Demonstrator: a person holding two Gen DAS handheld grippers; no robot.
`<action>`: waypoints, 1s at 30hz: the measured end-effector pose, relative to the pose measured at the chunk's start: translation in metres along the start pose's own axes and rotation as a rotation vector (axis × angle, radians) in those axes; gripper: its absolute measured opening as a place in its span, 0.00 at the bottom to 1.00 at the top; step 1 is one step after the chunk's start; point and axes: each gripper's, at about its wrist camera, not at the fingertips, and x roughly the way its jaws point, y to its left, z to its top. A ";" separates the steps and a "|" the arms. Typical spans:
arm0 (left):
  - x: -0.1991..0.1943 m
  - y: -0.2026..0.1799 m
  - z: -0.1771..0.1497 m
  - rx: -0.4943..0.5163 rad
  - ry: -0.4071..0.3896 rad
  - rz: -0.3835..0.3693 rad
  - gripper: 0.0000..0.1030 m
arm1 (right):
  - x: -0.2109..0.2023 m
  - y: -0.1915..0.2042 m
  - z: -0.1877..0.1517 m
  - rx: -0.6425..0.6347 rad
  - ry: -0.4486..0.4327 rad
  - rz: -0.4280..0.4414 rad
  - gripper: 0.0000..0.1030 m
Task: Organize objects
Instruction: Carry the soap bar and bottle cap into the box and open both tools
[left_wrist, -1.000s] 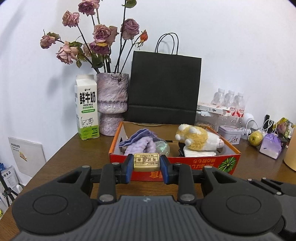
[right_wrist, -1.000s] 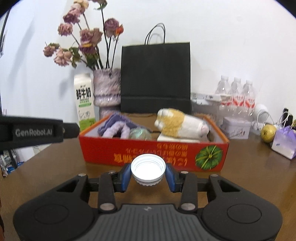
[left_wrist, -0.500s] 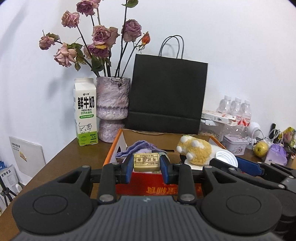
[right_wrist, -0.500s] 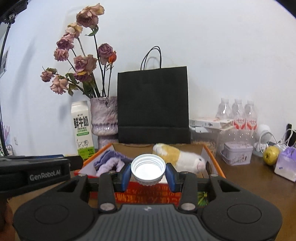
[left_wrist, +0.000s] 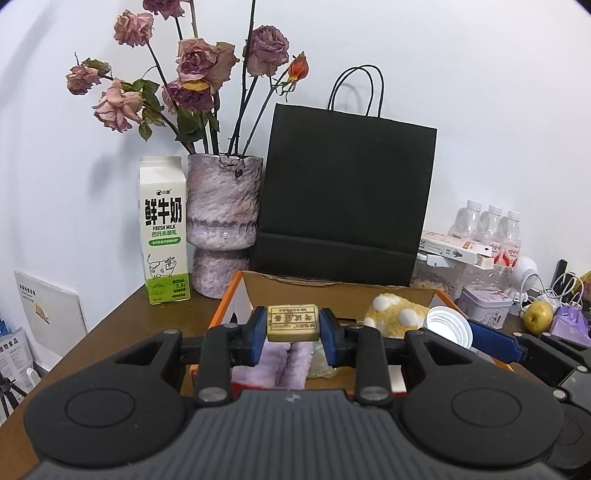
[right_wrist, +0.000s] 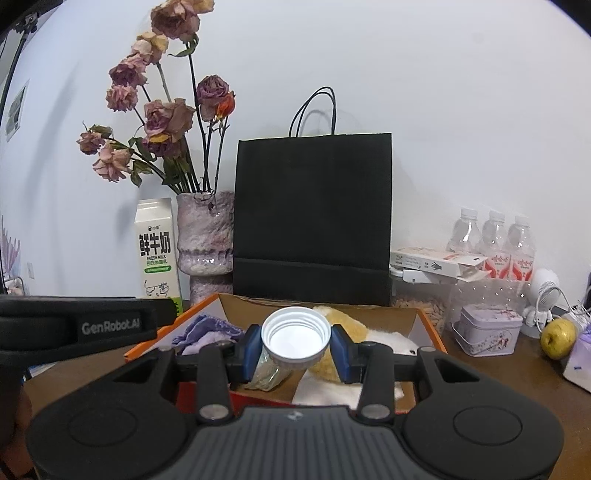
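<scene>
My left gripper (left_wrist: 292, 326) is shut on a small tan eraser block (left_wrist: 292, 322) and holds it above the left half of the open orange cardboard box (left_wrist: 229, 299). My right gripper (right_wrist: 295, 343) is shut on a white screw cap (right_wrist: 295, 338), open side towards the camera, held above the box (right_wrist: 428, 325). The cap also shows in the left wrist view (left_wrist: 448, 326). In the box lie a purple cloth (right_wrist: 207, 330), a yellow plush toy (right_wrist: 347, 325), a clear crumpled wrapper (right_wrist: 266, 371) and white paper (right_wrist: 325, 391).
Behind the box stand a black paper bag (left_wrist: 343, 199), a vase of dried roses (left_wrist: 221, 225) and a milk carton (left_wrist: 162, 236). To the right are water bottles (right_wrist: 495, 240), a small tin (right_wrist: 487, 330), an apple (right_wrist: 557, 332) and cables on the brown table (left_wrist: 110, 328).
Both grippers have moved forward and upward, from in front of the box to above it. Each has kept hold of its object.
</scene>
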 end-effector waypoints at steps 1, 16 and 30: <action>0.004 0.000 0.001 0.002 0.003 0.000 0.30 | 0.003 0.000 0.001 -0.003 0.000 0.001 0.38; 0.047 0.003 0.021 0.034 0.013 0.016 0.30 | 0.049 0.003 0.013 -0.045 0.014 0.007 0.38; 0.088 0.004 0.032 0.064 0.032 0.010 0.30 | 0.090 0.006 0.021 -0.078 0.040 -0.006 0.38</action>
